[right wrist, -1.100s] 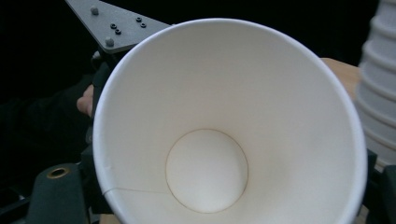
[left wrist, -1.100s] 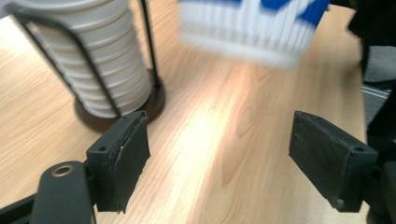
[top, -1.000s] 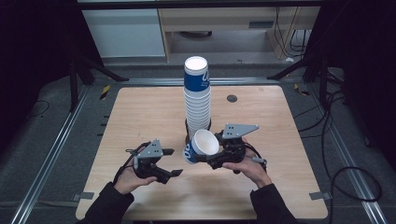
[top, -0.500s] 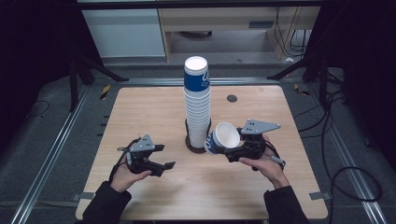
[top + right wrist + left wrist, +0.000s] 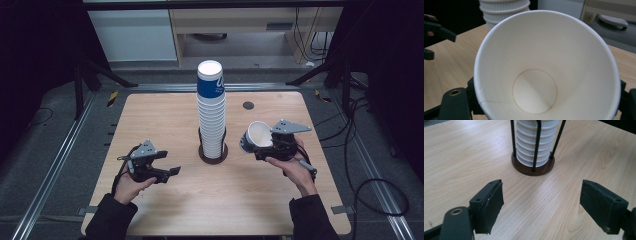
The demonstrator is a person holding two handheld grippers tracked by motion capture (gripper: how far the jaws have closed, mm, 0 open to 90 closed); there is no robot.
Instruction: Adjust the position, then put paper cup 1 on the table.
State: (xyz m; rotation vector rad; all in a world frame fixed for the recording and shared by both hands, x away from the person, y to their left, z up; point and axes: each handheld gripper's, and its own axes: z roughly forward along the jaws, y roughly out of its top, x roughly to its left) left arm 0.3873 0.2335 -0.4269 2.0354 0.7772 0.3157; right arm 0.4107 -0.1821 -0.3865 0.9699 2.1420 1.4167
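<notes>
one paper cup point(image 5: 256, 136) clamped sideways in right gripper point(image 5: 267, 147).

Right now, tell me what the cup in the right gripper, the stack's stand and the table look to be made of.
Cup: likely paper, matte white inside, with a visible side seam and a rolled rim.
Stand: thin black rods, probably metal, on a dark brown round base, maybe wood or plastic.
Table: light wood-grain top, possibly laminate, with a smooth, faint sheen.

My bench point(image 5: 165, 120) is pale wood, matt and smoothly grained. The cup point(image 5: 544, 75) low in the frame is white paper, smooth inside. The stack point(image 5: 534, 142) shows ribbed white paper on a glossy brown base point(image 5: 524, 170) with black metal rods point(image 5: 537, 145).
</notes>
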